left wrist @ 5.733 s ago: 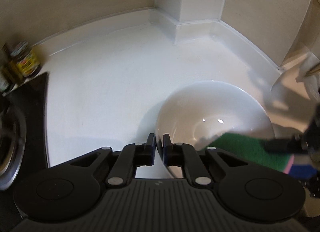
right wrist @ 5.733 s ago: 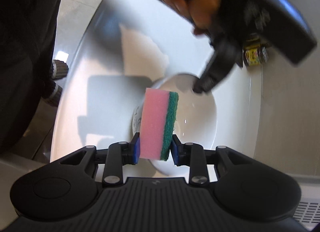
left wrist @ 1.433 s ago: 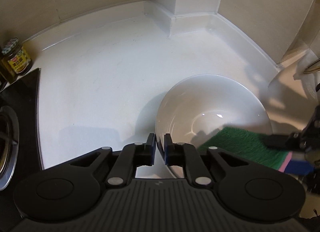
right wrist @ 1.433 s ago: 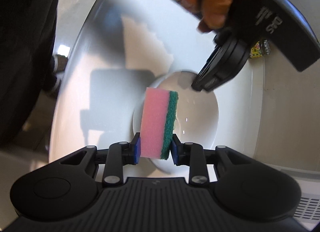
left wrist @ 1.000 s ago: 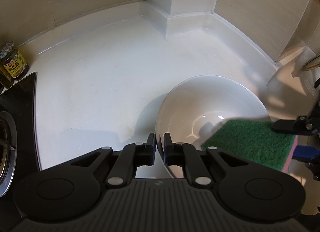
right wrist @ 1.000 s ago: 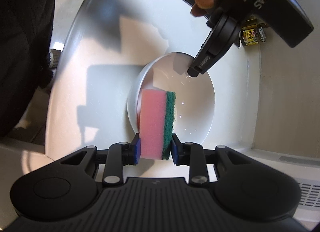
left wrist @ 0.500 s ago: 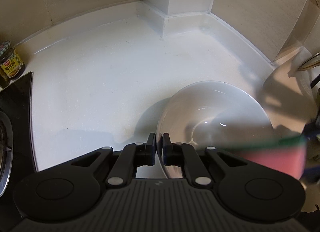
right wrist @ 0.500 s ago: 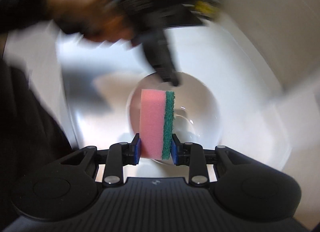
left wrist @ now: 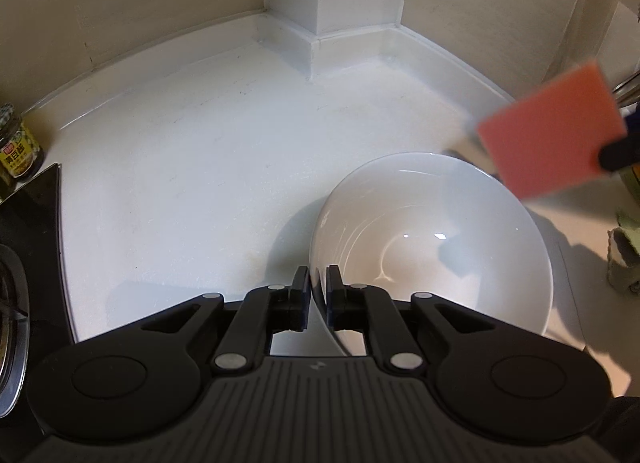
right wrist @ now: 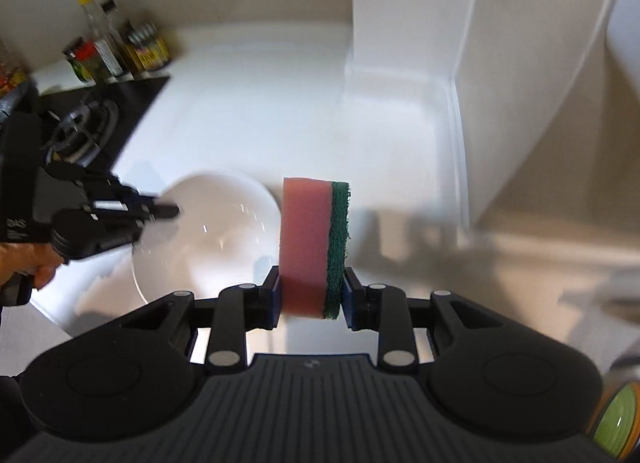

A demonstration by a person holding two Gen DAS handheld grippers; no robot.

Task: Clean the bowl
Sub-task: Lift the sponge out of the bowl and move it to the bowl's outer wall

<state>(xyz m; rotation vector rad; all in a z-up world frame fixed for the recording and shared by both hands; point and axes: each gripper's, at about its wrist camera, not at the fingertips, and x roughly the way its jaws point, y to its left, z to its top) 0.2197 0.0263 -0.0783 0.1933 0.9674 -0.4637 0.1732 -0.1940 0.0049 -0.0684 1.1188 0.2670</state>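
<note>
Nearest the left wrist camera, the left gripper [left wrist: 318, 287] pinches the near rim of the white bowl [left wrist: 432, 239], its jaws almost together with only the thin wall between them. The bowl sits on the white counter [left wrist: 200, 167]. Right of it and raised, the right gripper [right wrist: 310, 293] clamps a pink-and-green sponge [right wrist: 314, 243]. A jar [left wrist: 16, 147] stands far left.

The white bowl [left wrist: 432, 247] stands upright on the white counter, glossy inside, its near rim pinched at about 7 o'clock. The pink sponge [right wrist: 306, 247] with a green scrub face stands on edge, off at the bowl's 2 o'clock.
</note>
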